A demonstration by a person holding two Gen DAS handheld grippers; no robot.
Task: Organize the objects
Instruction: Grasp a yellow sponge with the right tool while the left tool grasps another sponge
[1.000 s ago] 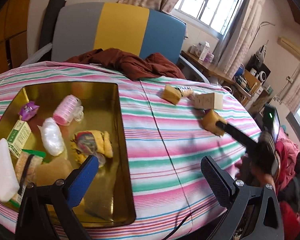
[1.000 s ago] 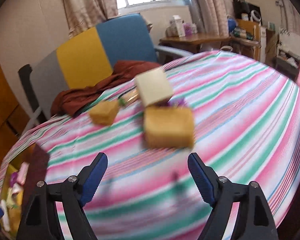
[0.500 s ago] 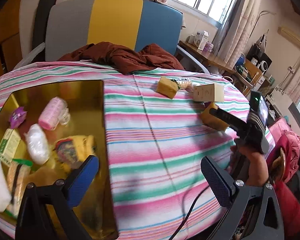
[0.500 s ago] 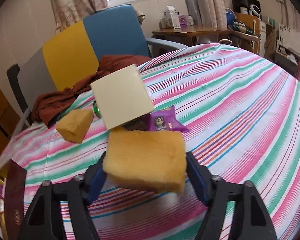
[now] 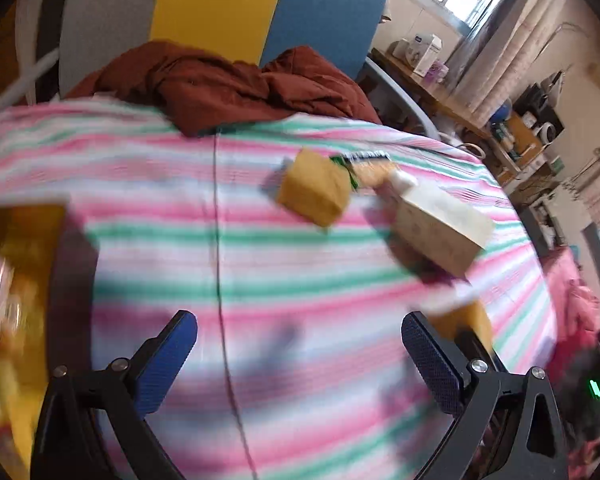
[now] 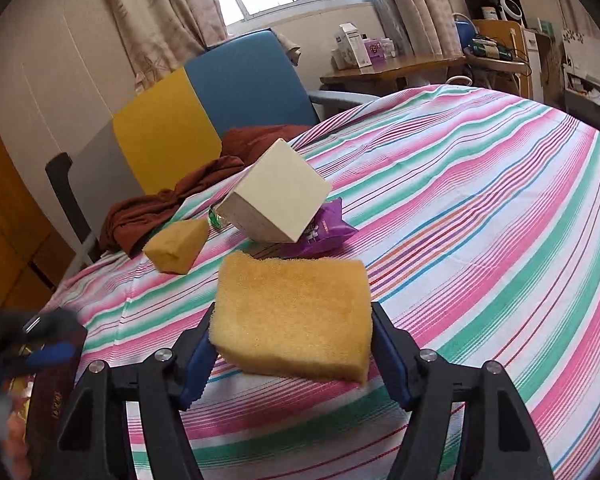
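The right claw (image 6: 291, 354) tilts down over the striped desk (image 6: 480, 208), its 2 pads pinching 1 yellow sponge (image 6: 294, 314) lifted off the cloth. The left claw (image 5: 300, 360) hangs spread and empty. Beyond lie 1 smaller sponge (image 6: 176, 246), 1 cream box (image 6: 276, 196) and 1 purple packet (image 6: 328, 228).

Your left gripper (image 5: 299, 360) hung with blue-padded fingers (image 5: 168, 360) spread above the pink-and-green striped tabletop (image 5: 260, 272), near a yellow sponge block (image 5: 314, 194) and cream cardboard box (image 5: 440, 228).

Window daylight, left view motion-blurred.
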